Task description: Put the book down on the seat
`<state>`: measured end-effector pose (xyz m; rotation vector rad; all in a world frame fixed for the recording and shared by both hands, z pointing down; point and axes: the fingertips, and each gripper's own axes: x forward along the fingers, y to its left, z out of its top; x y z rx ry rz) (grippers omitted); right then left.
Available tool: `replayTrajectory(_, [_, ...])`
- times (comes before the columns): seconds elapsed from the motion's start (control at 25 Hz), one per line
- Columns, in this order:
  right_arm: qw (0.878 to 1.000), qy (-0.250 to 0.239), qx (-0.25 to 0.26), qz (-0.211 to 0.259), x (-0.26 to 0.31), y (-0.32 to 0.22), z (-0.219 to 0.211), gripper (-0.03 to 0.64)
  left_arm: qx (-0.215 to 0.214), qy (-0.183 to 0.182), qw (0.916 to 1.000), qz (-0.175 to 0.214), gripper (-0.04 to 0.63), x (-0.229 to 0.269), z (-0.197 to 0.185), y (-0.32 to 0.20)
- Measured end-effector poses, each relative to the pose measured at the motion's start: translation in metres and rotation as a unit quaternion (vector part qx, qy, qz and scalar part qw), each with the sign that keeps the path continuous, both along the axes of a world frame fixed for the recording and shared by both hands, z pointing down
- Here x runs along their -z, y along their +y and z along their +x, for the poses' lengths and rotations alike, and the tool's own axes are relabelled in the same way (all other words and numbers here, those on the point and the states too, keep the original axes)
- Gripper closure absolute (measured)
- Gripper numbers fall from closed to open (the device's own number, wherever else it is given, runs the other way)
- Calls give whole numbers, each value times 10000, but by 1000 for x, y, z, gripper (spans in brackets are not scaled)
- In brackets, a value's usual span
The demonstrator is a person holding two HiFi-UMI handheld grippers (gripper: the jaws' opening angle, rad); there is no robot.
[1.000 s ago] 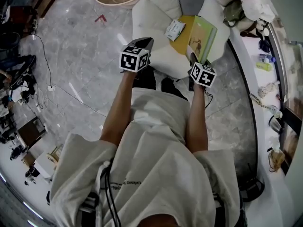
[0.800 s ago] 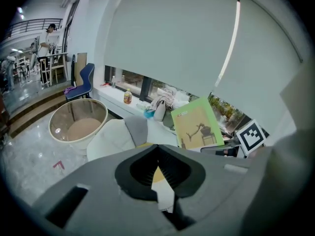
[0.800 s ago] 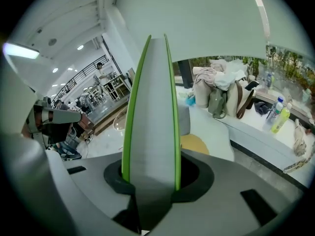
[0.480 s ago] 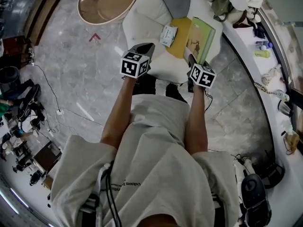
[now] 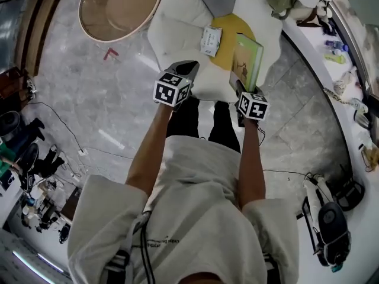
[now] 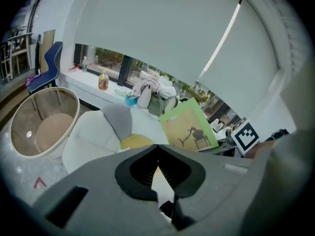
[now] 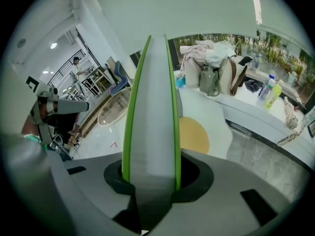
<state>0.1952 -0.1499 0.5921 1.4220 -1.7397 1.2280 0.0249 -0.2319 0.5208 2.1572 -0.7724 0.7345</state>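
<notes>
book coming down over the seat, not set down yet
right claw (image 5: 240,87) pinching the thin green-covered book (image 5: 246,61) by its near edge, pages squeezed between both pads in the right gripper view. vs a second ago both arms have dropped and the book stands more edge-on, over the right side of the white petal-shaped cushioned seat (image 5: 177,22), beside its yellow centre. book looks apart from the cushion, contact can't be confirmed. left claw (image 5: 188,68) pressed together at the tips, nothing in it, over the seat's front edge. small white packet (image 5: 210,38) lies on the seat left of the book. judgement: lowering well along, laying flat and letting go remain.
</notes>
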Motion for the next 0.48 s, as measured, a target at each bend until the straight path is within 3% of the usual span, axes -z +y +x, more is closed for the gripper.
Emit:
replayTrajectory(0.16, [9996, -70, -138, -245, -33, 0, -7, 482, -347, -15, 9993, -149, 588, -43, -8, -12])
replayTrajectory(0.36, [9976, 369, 255, -519, -79, 1, -10, 482, -736, 128, 9969, -262, 588, -91, -2, -20])
replayTrajectory(0.48, [9973, 303, 255, -618, -104, -3, -14, 482, -965, 86, 9950, -240, 588, -118, 8, -24])
